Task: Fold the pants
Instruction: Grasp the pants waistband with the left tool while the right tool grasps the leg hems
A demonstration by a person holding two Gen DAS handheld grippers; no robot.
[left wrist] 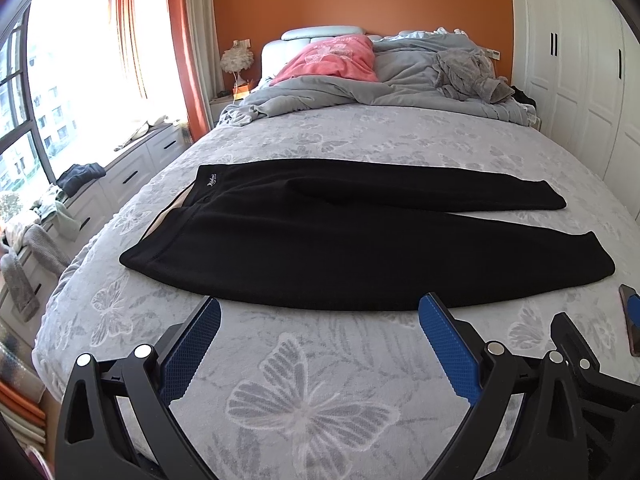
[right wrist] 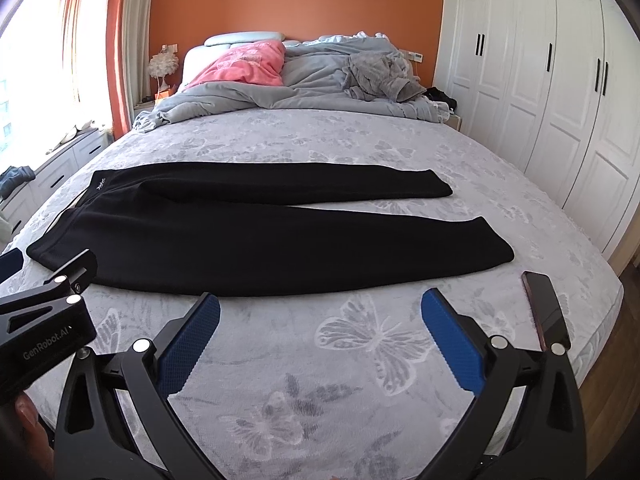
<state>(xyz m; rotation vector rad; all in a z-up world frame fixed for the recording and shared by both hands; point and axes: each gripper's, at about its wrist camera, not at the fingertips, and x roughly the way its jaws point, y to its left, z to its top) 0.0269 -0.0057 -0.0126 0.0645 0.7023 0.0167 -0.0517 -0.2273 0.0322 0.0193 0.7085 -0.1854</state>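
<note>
On the bed [left wrist: 360, 136], across its butterfly-patterned cover, the black pants [left wrist: 280, 240] lie spread flat with their long axis running side to side in front of both tools: the waistband [left wrist: 168, 216] is at the left end and the two leg cuffs at the right, the legs parted in a narrow V so that the far leg [left wrist: 420, 192] sits behind the near leg [left wrist: 400, 264]. The left tool [left wrist: 320, 312] hovers just short of the near edge of the cloth, its blue-padded jaws spread wide and holding nothing; its tips point at about the middle of the near leg, with the waistband off to its left. The right tool [right wrist: 320, 308] is likewise wide open and empty, near the same long edge but further toward the cuff end [right wrist: 496, 248], which makes it the nearer one for the cuffs, while the left tool is the nearer one for the waist. The pants therefore lie ahead of and crosswise to both tools, not lengthwise along their fingers. A dark phone [right wrist: 546, 308] rests on the cover just right of the right tool, apart from the cloth. Judging from this layout, no fold has been made yet, and the likely first step is to bring one leg over the other along the long axis, which would need a pinch at each end of the near edge.
</note>
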